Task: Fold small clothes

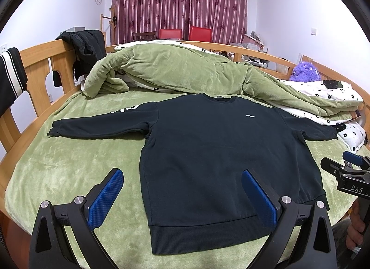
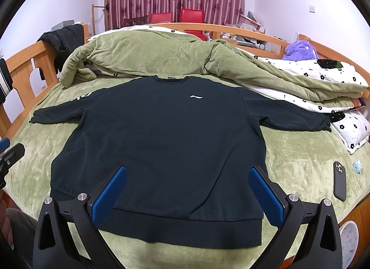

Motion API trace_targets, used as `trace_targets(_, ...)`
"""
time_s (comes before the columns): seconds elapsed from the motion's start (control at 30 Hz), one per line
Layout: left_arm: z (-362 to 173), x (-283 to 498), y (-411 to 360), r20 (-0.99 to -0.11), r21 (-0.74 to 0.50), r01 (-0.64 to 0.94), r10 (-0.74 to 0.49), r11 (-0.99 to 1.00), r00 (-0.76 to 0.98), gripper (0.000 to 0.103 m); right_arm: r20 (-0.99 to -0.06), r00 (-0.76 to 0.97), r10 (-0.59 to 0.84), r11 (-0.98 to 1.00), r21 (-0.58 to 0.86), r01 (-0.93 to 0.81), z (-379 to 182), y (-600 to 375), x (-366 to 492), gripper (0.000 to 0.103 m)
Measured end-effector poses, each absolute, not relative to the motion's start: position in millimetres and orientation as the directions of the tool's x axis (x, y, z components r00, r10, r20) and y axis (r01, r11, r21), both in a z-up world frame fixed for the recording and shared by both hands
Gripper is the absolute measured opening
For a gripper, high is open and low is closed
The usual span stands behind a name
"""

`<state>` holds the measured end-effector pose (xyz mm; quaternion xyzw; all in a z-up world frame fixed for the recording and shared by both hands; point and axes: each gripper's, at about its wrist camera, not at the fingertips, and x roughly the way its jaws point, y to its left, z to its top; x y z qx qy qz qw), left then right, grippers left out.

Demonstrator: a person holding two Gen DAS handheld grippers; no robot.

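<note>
A black long-sleeved sweatshirt point(image 1: 208, 153) lies flat, front up, on the green bedspread point(image 1: 69, 171), both sleeves spread out sideways. It has a small white logo point(image 2: 196, 96) on the chest. My left gripper point(image 1: 182, 176) is open and empty, hovering above the sweatshirt's lower left hem. My right gripper point(image 2: 187, 174) is open and empty above the lower middle of the sweatshirt point(image 2: 166, 144). The right gripper also shows at the right edge of the left wrist view point(image 1: 346, 171).
A bunched green quilt point(image 1: 175, 70) with a flowered white lining lies behind the sweatshirt. A black phone point(image 2: 339, 184) and a small light object point(image 2: 357, 166) lie on the bed at right. A wooden bed rail point(image 1: 34, 65) with dark clothes runs along the left.
</note>
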<state>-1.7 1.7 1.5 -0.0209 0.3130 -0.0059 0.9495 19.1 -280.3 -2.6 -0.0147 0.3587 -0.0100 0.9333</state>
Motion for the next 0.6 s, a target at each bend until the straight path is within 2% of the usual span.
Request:
trace_targets(0.3, 3.9, -3.3, 1.3, -0.590, -0.038, 0.006, -0.027, 0.999, 0.807, 0.103, -0.664, 0.748, -0.011, 1.000, -0.018, -0.001, 0.5, -278.7, 17.7, 0.103)
trace_targets(0.6, 6.3, 5.6, 9.0, -0.612, -0.086, 0.013, -0.063, 0.996, 0.788, 0.103, -0.660, 0.751, 0.020, 0.999, -0.007, -0.033, 6.5, -269.6, 11.3, 0.103)
